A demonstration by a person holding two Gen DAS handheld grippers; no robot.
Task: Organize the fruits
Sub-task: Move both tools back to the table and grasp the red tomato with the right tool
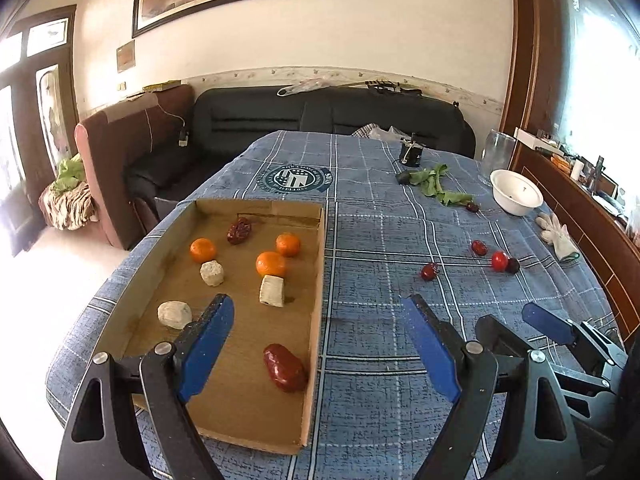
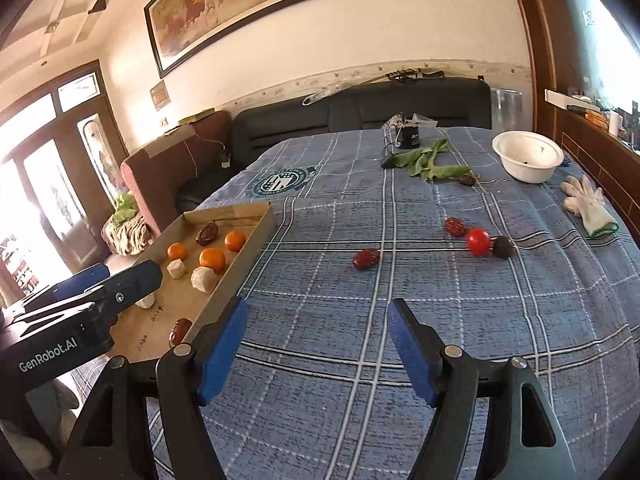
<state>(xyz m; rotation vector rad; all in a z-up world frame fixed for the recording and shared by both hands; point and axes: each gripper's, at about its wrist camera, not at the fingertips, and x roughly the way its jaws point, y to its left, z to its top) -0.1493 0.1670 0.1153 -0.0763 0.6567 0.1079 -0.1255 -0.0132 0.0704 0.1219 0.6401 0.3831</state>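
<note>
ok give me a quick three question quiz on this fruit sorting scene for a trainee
1. True or false: both the left gripper and the right gripper are open and hold nothing.
2. How many oranges lie in the cardboard tray? A) two B) three C) five
3. Fill in: the red tomato on the tablecloth sits between a red date and a ____ fruit.

Key: 1 true. 2 B: one orange, a second, a third. 3 dark.
</note>
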